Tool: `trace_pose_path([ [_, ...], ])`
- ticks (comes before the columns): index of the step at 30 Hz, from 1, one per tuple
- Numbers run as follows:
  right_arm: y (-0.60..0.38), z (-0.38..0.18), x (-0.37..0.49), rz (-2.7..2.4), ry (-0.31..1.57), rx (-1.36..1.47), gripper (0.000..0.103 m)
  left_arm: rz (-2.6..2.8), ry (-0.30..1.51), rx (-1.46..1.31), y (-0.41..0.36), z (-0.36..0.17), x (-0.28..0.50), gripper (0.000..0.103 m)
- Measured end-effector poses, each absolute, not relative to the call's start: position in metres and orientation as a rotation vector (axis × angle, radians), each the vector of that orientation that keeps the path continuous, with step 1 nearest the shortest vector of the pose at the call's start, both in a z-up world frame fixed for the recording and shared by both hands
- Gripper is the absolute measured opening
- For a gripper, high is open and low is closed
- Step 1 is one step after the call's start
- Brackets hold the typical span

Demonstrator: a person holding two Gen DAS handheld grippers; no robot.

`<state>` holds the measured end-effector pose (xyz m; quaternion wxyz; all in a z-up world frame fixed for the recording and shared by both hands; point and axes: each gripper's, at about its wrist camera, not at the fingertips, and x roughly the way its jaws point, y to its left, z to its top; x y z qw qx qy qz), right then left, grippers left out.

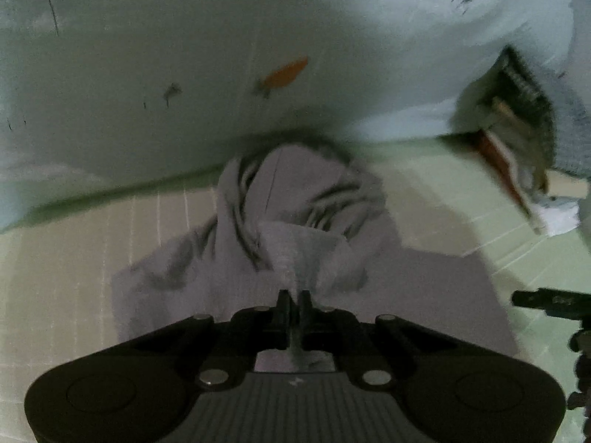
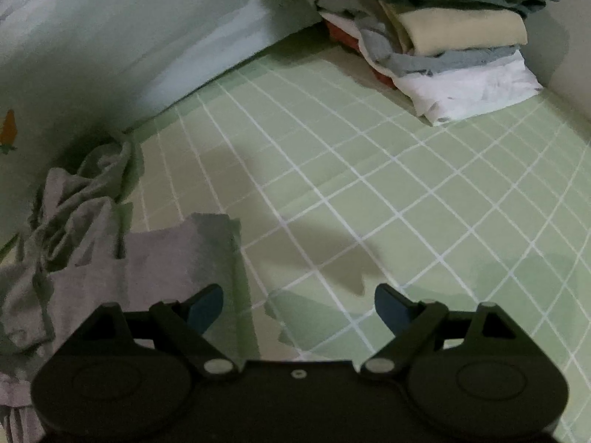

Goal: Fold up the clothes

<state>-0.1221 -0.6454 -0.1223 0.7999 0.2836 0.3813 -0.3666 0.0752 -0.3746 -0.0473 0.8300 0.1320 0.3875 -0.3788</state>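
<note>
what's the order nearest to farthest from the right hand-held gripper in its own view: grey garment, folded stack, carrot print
1. Grey garment, just left of the right hand-held gripper.
2. Carrot print, far left on the pale cloth.
3. Folded stack, upper right, at the back.

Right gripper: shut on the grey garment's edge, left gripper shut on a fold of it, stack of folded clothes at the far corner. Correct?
Not quite. In the right wrist view the right gripper is open and holds nothing. The left gripper is shut on the grey garment, and the stack of folded clothes is in the far corner.
</note>
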Motion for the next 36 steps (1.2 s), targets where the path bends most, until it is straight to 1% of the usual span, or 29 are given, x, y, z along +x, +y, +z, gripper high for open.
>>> trace_pose_path([
  [5, -0.635, -0.118, -0.121, -0.749, 0.811, 0.584, 0.090, -0.734, 0.724, 0.232, -0.343, -0.013, 0.078, 0.003],
  [11, -0.617, -0.117, -0.113, -0.688, 0.833, 0.525, 0.090, -0.545, 0.618, 0.150, -0.275, 0.027, 0.096, 0.003],
  [13, -0.611, -0.117, -0.109, -0.666, 0.846, 0.498, 0.090, -0.459, 0.603, 0.123, -0.250, 0.031, 0.106, 0.003],
  [15, -0.605, -0.117, -0.103, -0.642, 0.859, 0.471, 0.090, -0.357, 0.626, 0.078, -0.224, 0.026, 0.120, 0.003],
  [17, -0.599, -0.118, -0.098, -0.621, 0.873, 0.448, 0.090, -0.273, 0.668, 0.037, -0.204, 0.008, 0.129, 0.008],
  [18, -0.596, -0.119, -0.094, -0.610, 0.882, 0.434, 0.090, -0.232, 0.690, 0.016, -0.195, -0.002, 0.134, 0.012],
  [19, -0.592, -0.119, -0.091, -0.599, 0.890, 0.420, 0.090, -0.191, 0.711, -0.004, -0.185, -0.011, 0.138, 0.021],
  [23, -0.579, -0.118, -0.079, -0.555, 0.919, 0.360, 0.090, -0.151, 0.781, -0.050, -0.167, -0.041, 0.144, 0.041],
  [24, -0.575, -0.118, -0.076, -0.543, 0.927, 0.341, 0.090, -0.160, 0.797, -0.058, -0.167, -0.047, 0.144, 0.052],
  [25, -0.572, -0.118, -0.073, -0.533, 0.936, 0.322, 0.090, -0.173, 0.809, -0.058, -0.169, -0.053, 0.143, 0.061],
  [27, -0.568, -0.119, -0.066, -0.515, 0.960, 0.294, 0.090, -0.208, 0.828, -0.037, -0.177, -0.065, 0.140, 0.065],
  [28, -0.566, -0.120, -0.062, -0.506, 0.973, 0.281, 0.090, -0.227, 0.838, -0.026, -0.182, -0.071, 0.139, 0.065],
  [30, -0.565, -0.122, -0.055, -0.499, 0.990, 0.276, 0.097, -0.265, 0.857, -0.008, -0.192, -0.081, 0.136, 0.065],
  [31, -0.566, -0.123, -0.052, -0.505, 0.997, 0.283, 0.098, -0.291, 0.871, -0.007, -0.197, -0.087, 0.136, 0.065],
  [36, -0.566, -0.129, -0.032, -0.536, 1.035, 0.319, 0.099, -0.380, 0.940, -0.020, -0.218, -0.116, 0.133, 0.065],
])
